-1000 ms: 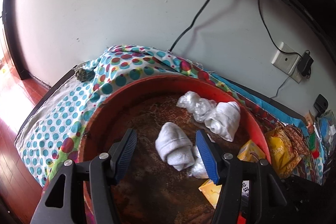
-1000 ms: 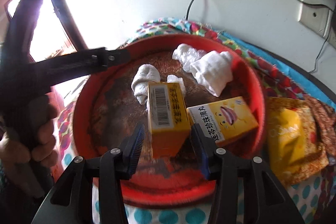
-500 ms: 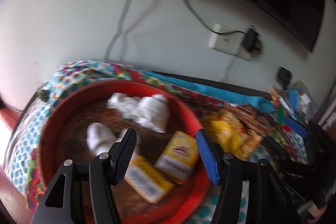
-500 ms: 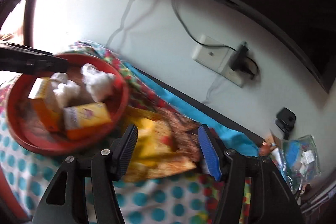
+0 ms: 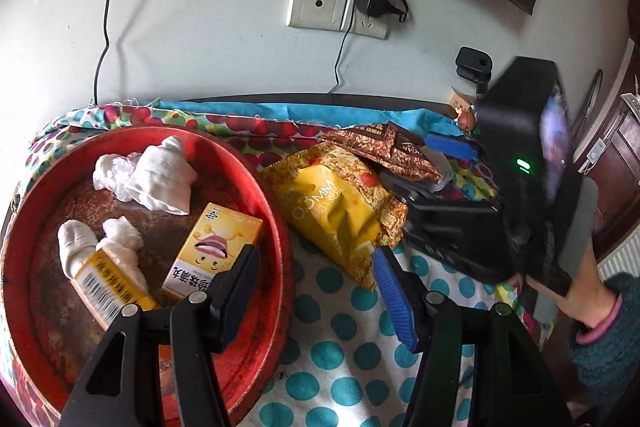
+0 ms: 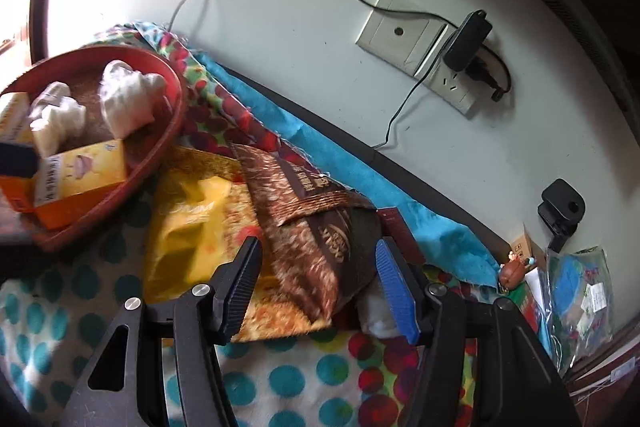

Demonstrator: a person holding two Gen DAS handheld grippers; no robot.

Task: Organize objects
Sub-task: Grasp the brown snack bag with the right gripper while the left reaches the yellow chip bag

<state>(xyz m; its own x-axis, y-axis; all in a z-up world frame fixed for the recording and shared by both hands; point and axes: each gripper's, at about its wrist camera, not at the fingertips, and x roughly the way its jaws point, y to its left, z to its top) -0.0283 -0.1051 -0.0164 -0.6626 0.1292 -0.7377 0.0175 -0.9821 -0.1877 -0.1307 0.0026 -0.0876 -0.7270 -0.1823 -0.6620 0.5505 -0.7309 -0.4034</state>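
The right gripper [image 6: 316,285] hangs with its jaws partly apart and nothing pinched between them; they have just been opening, and the brown snack packet [image 6: 320,247] lies beyond the pads, framed by them but not pressed. The left gripper [image 5: 316,291] stands wide open and empty, one finger over the edge of the red tray [image 5: 276,227], the other over the dotted cloth [image 5: 332,355] just beside the tray.

Taking the red tray as the landmark: inside it lie two yellow medicine boxes [image 5: 216,247] and several rolled white cloths [image 5: 160,175]; just outside its rim, touching or nearly so, sits the yellow snack bag [image 5: 332,211]; the brown snack packet overlaps that bag's far side, further from the tray; a white bundle [image 6: 374,311] peeps from under the packet's edge in the right wrist view. Well away from the tray, clutter sits by the wall below the socket [image 5: 336,7]; a person's hand [image 5: 576,291] in a teal sleeve holds the right tool.

The packets probably go to the tray next. The risk is in the overlap; a pinch on the slick brown packet could drag the yellow bag along or slip off the crinkled foil; closing too low may catch the loose cloth and tug the tray and its contents.
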